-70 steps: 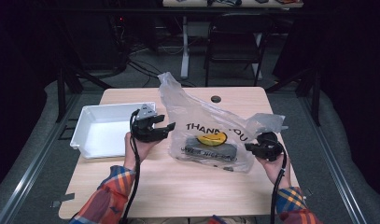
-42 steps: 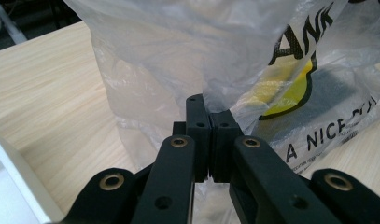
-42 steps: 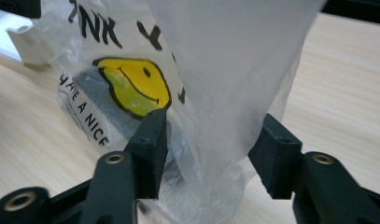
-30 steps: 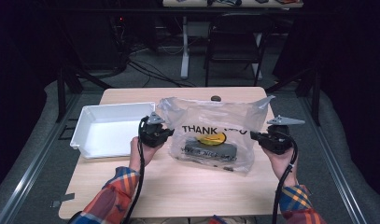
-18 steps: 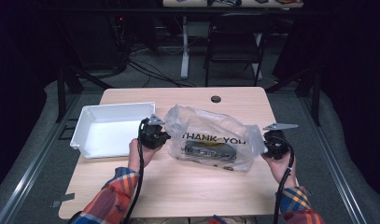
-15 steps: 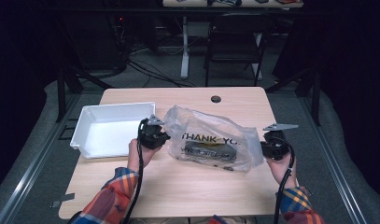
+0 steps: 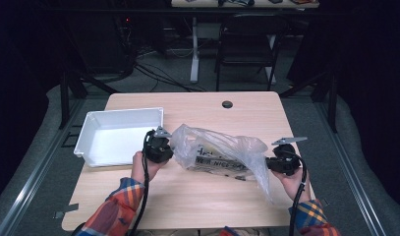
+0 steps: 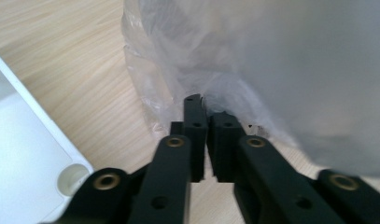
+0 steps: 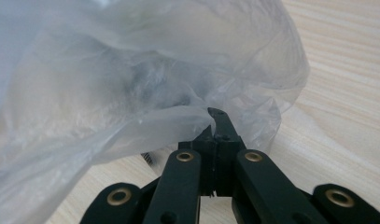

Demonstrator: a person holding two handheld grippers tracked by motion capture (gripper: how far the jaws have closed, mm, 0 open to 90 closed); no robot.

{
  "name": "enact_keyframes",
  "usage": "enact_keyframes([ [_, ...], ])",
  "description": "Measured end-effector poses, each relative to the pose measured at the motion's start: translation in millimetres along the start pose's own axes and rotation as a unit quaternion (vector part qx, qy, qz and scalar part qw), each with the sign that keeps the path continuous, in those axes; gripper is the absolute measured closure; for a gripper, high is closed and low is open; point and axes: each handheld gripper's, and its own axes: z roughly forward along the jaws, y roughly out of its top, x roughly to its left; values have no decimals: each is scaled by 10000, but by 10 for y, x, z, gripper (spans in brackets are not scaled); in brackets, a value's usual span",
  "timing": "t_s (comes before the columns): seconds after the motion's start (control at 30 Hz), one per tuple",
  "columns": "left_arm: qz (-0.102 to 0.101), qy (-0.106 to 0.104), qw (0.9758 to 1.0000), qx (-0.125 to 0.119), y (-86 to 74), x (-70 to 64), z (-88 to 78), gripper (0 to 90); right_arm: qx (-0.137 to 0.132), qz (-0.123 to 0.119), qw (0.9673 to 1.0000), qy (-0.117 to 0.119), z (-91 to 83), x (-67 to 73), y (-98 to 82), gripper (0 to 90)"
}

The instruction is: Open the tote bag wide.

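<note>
A clear plastic bag (image 7: 222, 151) with black print lies crumpled on the wooden table (image 7: 197, 105), with dark items showing dimly through its film. My left gripper (image 7: 171, 147) is at the bag's left end, shut on a fold of the film (image 8: 197, 100). At the bag's right end, my right gripper (image 7: 267, 165) is shut on another fold (image 9: 197, 114), and a flap of film hangs toward the table's front edge. The bag (image 8: 281, 65) looms close in the left gripper view. The bag (image 9: 131, 70) bulges above the jaws in the right gripper view.
A white, empty tray (image 7: 120, 133) stands on the table left of my left hand, and its corner (image 8: 24, 154) sits close beside the left jaws. A round cable hole (image 7: 227, 104) is at the table's back. A chair (image 7: 246, 54) stands beyond the table.
The bag was held up and spread between the grippers; it has come down and now lies low and crumpled on the table. The right gripper moved outward and nearer the front edge.
</note>
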Motion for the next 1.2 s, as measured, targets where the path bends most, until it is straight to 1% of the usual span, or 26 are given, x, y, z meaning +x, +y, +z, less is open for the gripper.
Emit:
enact_keyframes([
  [0.03, -40, 43, 10000, -60, 6, -3, -36, 667, 90, 16, 10000, 23, 31, -2, -11, 900],
  [0.13, -89, 59, 9999, -127, 3, -21, -87, 454, 155, 5, 9999, 7, 63, -3, -26, 900],
  [0.17, -52, 113, 9997, -187, 1, -37, -113, 454, 157, 9, 9999, 9, 78, 3, -31, 900],
  [0.2, -4, 108, 9997, -231, 3, -54, -143, 395, 200, -20, 9998, -4, 83, 5, -33, 900],
  [0.23, 68, 176, 9991, -378, 11, -89, -197, 351, 205, -5, 9998, 8, 94, 12, -32, 900],
  [0.37, 81, 195, 9983, -535, 36, -120, -246, 346, 272, -43, 9996, 13, 122, 15, -40, 900],
  [0.4, 76, 247, 9975, -655, 40, -128, -239, 354, 302, -57, 9995, -27, 131, 19, -44, 900],
  [0.43, 91, 240, 9974, -676, 45, -128, -253, 373, 331, -97, 9994, -31, 142, 16, -47, 900],
  [0.5, 107, 340, 9961, -808, 48, -132, -242, 479, 361, -94, 9993, -50, 162, 14, -55, 900],
  [0.53, 110, 287, 9962, -811, 50, -124, -206, 587, 447, -121, 9989, -71, 179, 4, -60, 900],
  [0.57, 110, 287, 9962, -811, 50, -124, -206, 644, 462, -126, 9988, -106, 193, 3, -65, 900],
  [0.6, 104, 237, 9968, -753, 51, -120, -180, 644, 462, -126, 9988, -106, 193, 3, -65, 900],
  [0.63, 118, 181, 9970, -742, 46, -128, -116, 750, 542, -182, 9982, -170, 214, 2, -69, 900],
  [0.67, 118, 181, 9970, -742, 46, -128, -116, 794, 542, -182, 9982, -170, 214, 2, -69, 900],
  [0.7, 146, 157, 9974, -691, 46, -137, -88, 794, 573, -203, 9980, -180, 224, 1, -70, 900],
  [0.73, 204, 121, 9979, -595, 43, -150, -37, 859, 583, -197, 9978, -232, 244, -6, -74, 900],
  [0.83, 202, 113, 9984, -515, 31, -164, 19, 889, 609, -197, 9976, -258, 254, -18, -76, 900],
  [0.9, 319, 118, 9990, -297, 5, -144, 52, 891, 630, -199, 9971, -374, 263, -49, -83, 889],
  [0.93, 248, 100, 9991, -316, -14, -145, 87, 891, 630, -199, 9971, -374, 263, -49, -83, 889],
  [0.97, 297, 109, 9992, -234, -24, -134, 96, 891, 643, -168, 9972, -339, 243, -72, -88, 864],
  [1.0, 269, 114, 9993, -234, -35, -137, 116, 891, 668, -148, 9971, -329, 221, -92, -89, 827],
  [1.03, 259, 99, 9994, -215, -44, -137, 128, 891, 648, -104, 9975, -251, 145, -127, -85, 731],
  [1.07, 259, 99, 9994, -215, -44, -137, 128, 892, 648, -104, 9975, -251, 145, -127, -85, 731],
  [1.1, 305, 107, 9993, -165, -42, -136, 127, 892, 596, -87, 9980, -212, 89, -142, -76, 671],
  [1.13, 310, 99, 9993, -166, -43, -137, 128, 892, 601, -95, 9980, -194, 32, -157, -62, 643],
  [1.2, 316, 65, 9994, -108, -44, -143, 134, 893, 521, -79, 9982, -279, -95, -189, -34, 590],
])
